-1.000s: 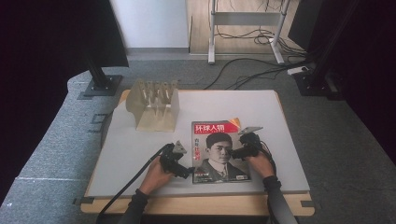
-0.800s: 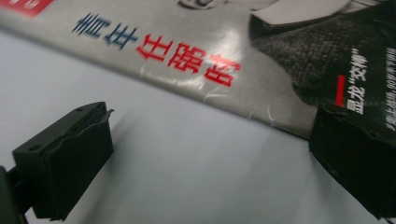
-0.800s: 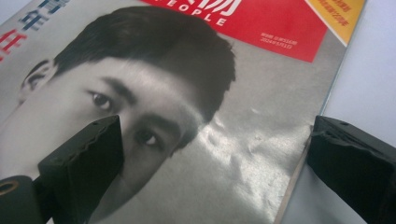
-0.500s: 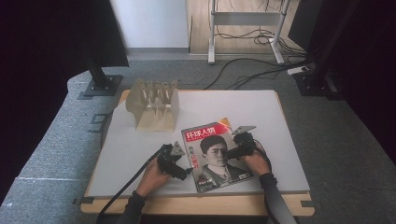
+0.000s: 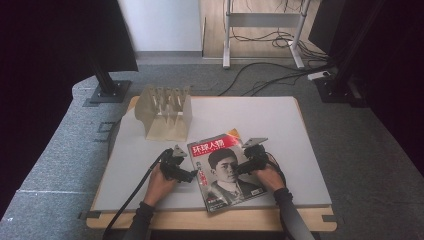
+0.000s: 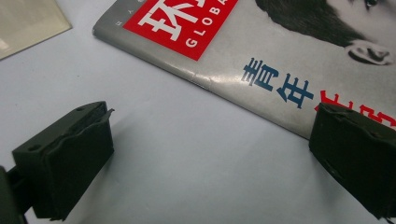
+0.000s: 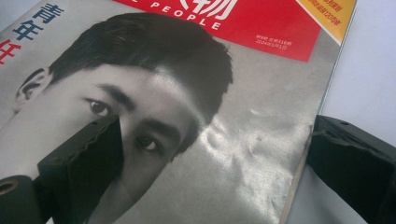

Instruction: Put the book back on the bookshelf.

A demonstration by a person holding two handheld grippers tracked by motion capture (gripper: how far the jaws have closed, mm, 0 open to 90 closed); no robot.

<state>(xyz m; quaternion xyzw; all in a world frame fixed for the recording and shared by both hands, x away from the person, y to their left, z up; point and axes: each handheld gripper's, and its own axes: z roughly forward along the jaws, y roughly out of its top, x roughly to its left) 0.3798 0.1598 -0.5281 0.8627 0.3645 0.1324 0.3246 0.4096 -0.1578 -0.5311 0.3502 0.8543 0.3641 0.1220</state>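
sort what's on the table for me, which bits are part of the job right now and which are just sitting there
In the job:
magazine, lying flat on the table
left gripper, jaws open at its spine edge
right gripper, jaws open, one over the cover, one past its outer edge

Lying about:
wooden rack, apart at the far left of the white table

Magazine (image 5: pixel 227 172) lies flat and closed on the white bench (image 5: pixel 300 130), near the front edge, cover up. Cover: red title band with white characters, black-and-white portrait, yellow corner flash. It sits rotated, spine toward my left, top tilted left.
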